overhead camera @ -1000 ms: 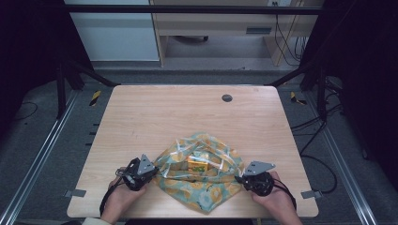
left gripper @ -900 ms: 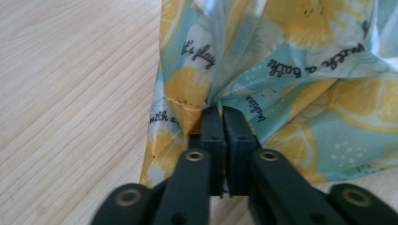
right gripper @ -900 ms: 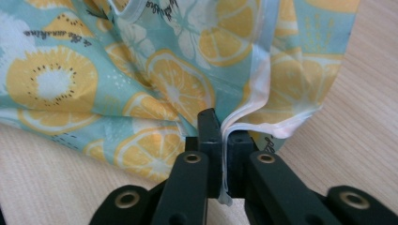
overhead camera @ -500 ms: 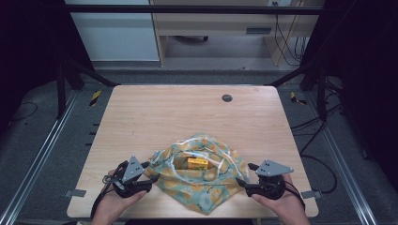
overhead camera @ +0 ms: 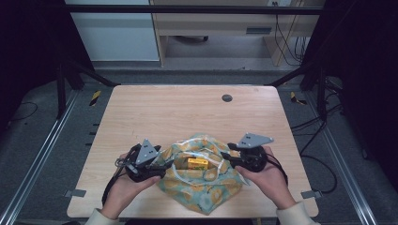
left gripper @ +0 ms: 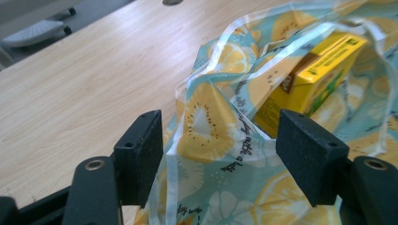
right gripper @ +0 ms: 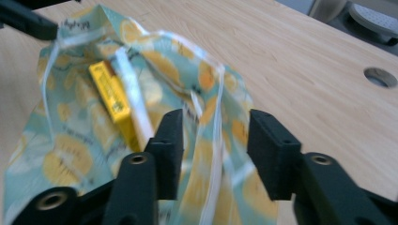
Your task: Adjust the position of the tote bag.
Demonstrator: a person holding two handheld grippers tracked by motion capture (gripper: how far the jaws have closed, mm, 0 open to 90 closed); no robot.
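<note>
Progress looks past the middle, judging by how things lie: the yellow cardboard carton [overhead camera: 197,162] already sits inside the teal plastic bag printed with yellow fruit slices [overhead camera: 202,187], and the bag's mouth gapes toward the far edge of the pale wooden tabletop [overhead camera: 169,108]. What seems left is either drawing the mouth together or pulling the carton out; the pictures do not settle which.

At the left, the left tool [overhead camera: 157,161] has just been spreading its jaws; in the left gripper view the bag's rim hangs loose between them, unpinched [left gripper: 213,136]. The bag lies near the tabletop's front edge, between both hands. The carton lies flat, its long axis running left to right. At the right, the right tool [overhead camera: 226,157] has just been narrowing its jaws, yet they stand apart around the white-edged rim [right gripper: 213,150], not pressing it.
</note>
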